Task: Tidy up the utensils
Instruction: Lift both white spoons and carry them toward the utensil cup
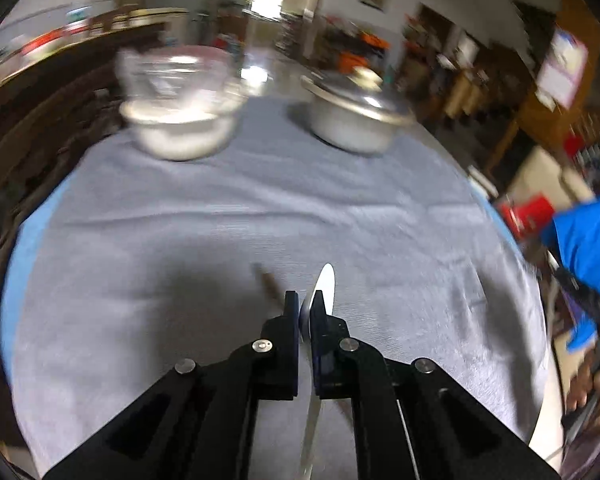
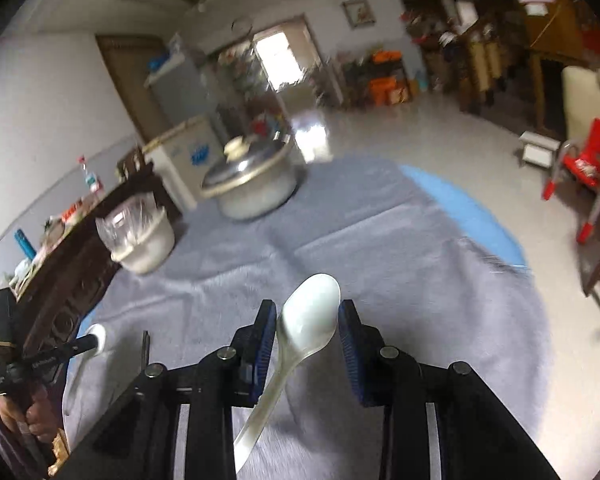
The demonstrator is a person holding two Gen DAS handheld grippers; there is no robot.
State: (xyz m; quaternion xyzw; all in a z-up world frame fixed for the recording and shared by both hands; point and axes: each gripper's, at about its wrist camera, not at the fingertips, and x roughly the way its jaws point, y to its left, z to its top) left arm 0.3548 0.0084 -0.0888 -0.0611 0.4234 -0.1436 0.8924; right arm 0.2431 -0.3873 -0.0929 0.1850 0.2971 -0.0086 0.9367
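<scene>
My left gripper (image 1: 305,300) is shut on a white spoon (image 1: 325,286), held edge-on above the grey cloth; its handle runs back under the fingers. In the right wrist view my right gripper (image 2: 307,310) holds a white ladle-style spoon (image 2: 311,314) between its blue pads, bowl forward and handle trailing down toward the camera. The left pad touches the spoon; a small gap shows at the right pad. My left gripper (image 2: 88,344) with its spoon also shows at the far left of the right wrist view.
A round table with a grey cloth (image 1: 260,216) carries a lidded metal pot (image 1: 356,120) and a white bowl under a clear cover (image 1: 176,108) at its far side. A dark wooden sideboard (image 2: 72,276) stands left. A red chair (image 2: 584,172) stands right.
</scene>
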